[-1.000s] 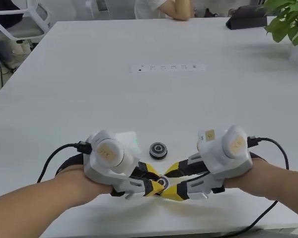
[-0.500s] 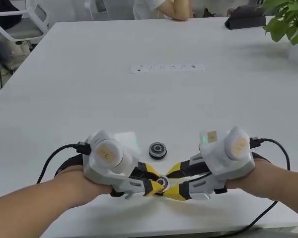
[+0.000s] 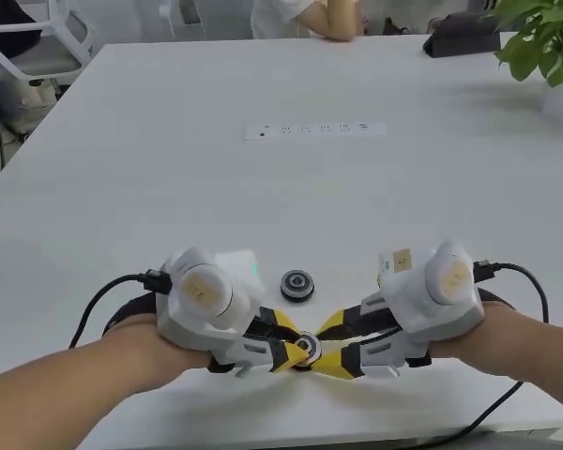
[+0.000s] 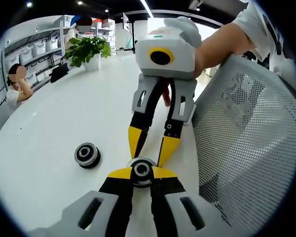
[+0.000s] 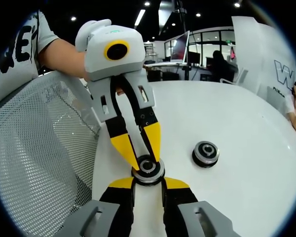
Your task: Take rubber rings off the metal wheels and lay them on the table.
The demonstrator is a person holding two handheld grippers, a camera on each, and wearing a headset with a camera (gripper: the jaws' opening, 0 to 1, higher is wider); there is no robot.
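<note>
A metal wheel with a black rubber ring (image 3: pixel 306 346) is held just above the white table's front edge (image 3: pixel 263 427). My left gripper (image 3: pixel 295 352) comes in from the left, shut on it. My right gripper (image 3: pixel 320 355) meets it from the right, shut on the same wheel. In the left gripper view my yellow tips flank the wheel (image 4: pixel 141 170), and the right gripper (image 4: pixel 151 149) points down at it. In the right gripper view the wheel (image 5: pixel 148 169) sits between my tips, with the left gripper (image 5: pixel 144 154) on its far side. A second wheel (image 3: pixel 297 284) (image 4: pixel 87 154) (image 5: pixel 205 153) lies flat on the table just behind.
A white power strip (image 3: pixel 314 129) lies mid-table. A potted plant (image 3: pixel 542 37) and a black object (image 3: pixel 464 37) stand at the far right. A person sits at the far end. A mesh chair back (image 4: pixel 246 143) stands close behind the table's front edge.
Both grippers stay closed on the wheel at the same spot. The right gripper has shifted very slightly to the right.
</note>
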